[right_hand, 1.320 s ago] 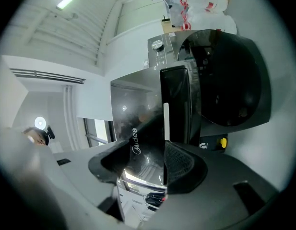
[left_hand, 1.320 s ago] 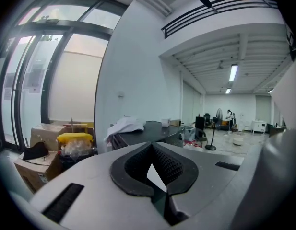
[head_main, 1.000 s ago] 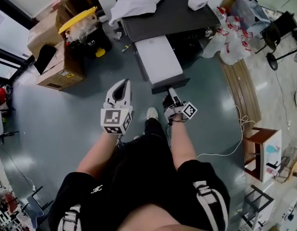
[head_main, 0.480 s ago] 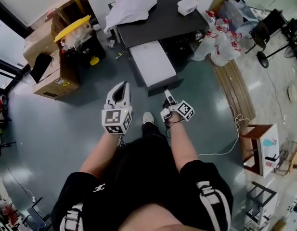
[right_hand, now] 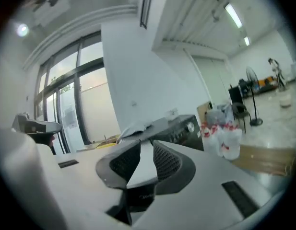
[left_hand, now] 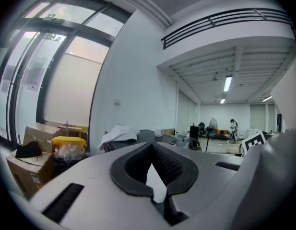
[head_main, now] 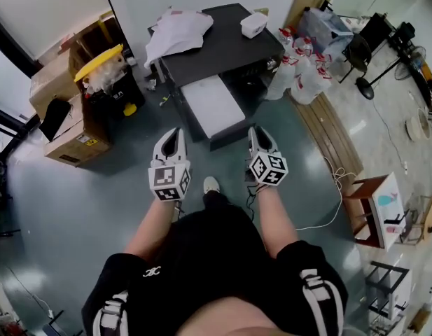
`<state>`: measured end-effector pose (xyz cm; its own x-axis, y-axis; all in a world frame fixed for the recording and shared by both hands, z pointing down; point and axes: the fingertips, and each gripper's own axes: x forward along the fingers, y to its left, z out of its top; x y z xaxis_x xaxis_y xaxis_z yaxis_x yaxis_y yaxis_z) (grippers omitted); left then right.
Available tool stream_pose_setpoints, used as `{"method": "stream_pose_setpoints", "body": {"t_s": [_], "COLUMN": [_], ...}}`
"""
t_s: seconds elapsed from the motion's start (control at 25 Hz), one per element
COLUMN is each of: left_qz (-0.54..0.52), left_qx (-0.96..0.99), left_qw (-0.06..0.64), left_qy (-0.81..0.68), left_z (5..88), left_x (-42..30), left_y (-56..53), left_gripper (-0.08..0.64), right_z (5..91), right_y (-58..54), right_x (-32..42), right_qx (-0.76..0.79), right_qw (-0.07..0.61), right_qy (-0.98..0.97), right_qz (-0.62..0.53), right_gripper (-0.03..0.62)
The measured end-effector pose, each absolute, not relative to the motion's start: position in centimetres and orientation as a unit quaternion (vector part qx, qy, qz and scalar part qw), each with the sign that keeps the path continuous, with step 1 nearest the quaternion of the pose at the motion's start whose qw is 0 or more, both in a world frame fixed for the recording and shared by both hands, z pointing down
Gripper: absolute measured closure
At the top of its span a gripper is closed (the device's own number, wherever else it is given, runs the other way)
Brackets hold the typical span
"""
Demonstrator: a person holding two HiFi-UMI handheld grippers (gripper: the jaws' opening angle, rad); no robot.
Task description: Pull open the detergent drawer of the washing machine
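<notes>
Lower centre, my left tool (head_main: 171, 135) is pressed together on nothing. My right tool (head_main: 260, 133) beside it is closing, with a slit between its pads and nothing in it. Just above both (touching neither), the white detergent drawer (head_main: 212, 106) juts from the dark washing machine (head_main: 226, 40), upper centre, with a white cloth (head_main: 175, 30) on top.

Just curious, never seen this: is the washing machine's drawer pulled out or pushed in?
Pulled out. In the head view the white drawer juts forward from the washing machine, toward the person.
</notes>
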<state>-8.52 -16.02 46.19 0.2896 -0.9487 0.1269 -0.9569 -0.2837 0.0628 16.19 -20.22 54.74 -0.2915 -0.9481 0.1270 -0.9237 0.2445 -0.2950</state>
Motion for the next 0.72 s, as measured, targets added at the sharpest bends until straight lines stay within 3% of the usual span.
{"method": "stream_pose_setpoints", "body": {"t_s": [0.2, 0.28, 0.72], "left_qz": [0.033, 0.03, 0.026], "left_qx": [0.809, 0.813, 0.817], "left_qw": [0.034, 0.025, -0.007], "left_qy": [-0.585, -0.581, -0.576], "left_z": [44.0, 43.1, 40.6], "left_x": [-7.9, -7.4, -7.7], "left_y": [-15.3, -15.1, -14.0], "left_gripper": [0.558, 0.558, 0.558], "right_z": [43.8, 41.1, 38.4], "right_y": [-18.0, -16.8, -15.0], "right_x": [13.5, 12.4, 10.0], "right_qx": [-0.585, -0.572, -0.57], "right_qw": [0.033, 0.043, 0.075], "right_qy": [0.81, 0.819, 0.818], "right_qz": [-0.002, 0.025, 0.018], "right_gripper": [0.591, 0.591, 0.591]}}
